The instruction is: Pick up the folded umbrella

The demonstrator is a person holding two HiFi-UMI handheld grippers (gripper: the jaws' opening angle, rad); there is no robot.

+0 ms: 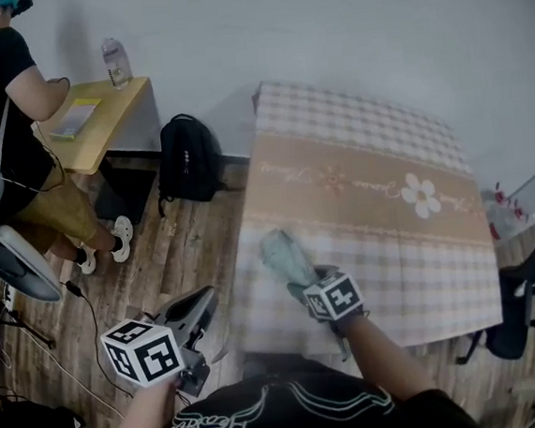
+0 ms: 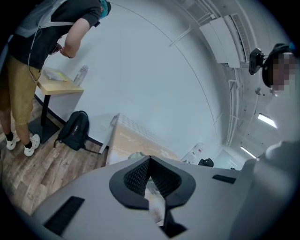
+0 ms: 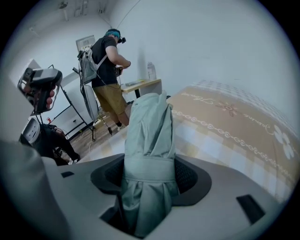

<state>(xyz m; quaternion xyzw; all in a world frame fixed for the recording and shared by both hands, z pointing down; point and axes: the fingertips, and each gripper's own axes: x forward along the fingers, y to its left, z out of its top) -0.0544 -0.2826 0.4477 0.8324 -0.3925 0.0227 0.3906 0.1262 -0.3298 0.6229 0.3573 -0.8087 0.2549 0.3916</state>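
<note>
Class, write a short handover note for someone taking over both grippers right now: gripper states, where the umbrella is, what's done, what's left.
Right gripper: shut on the folded umbrella, over the near left corner of the table.
Left gripper: shut, empty, held off the table's left side over the floor.
Done: umbrella grasped.
Left: lift it clear; I cannot tell whether it is off the table.

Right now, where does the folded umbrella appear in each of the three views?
Head view: folded umbrella low centre, in the right gripper, at the near-left edge of the table.
Left gripper view: probably the small pale-green patch just above the jaws.
Right gripper view: dead centre, clamped between the jaws.
Shared landmark: the table's beige band, in all three.
</note>
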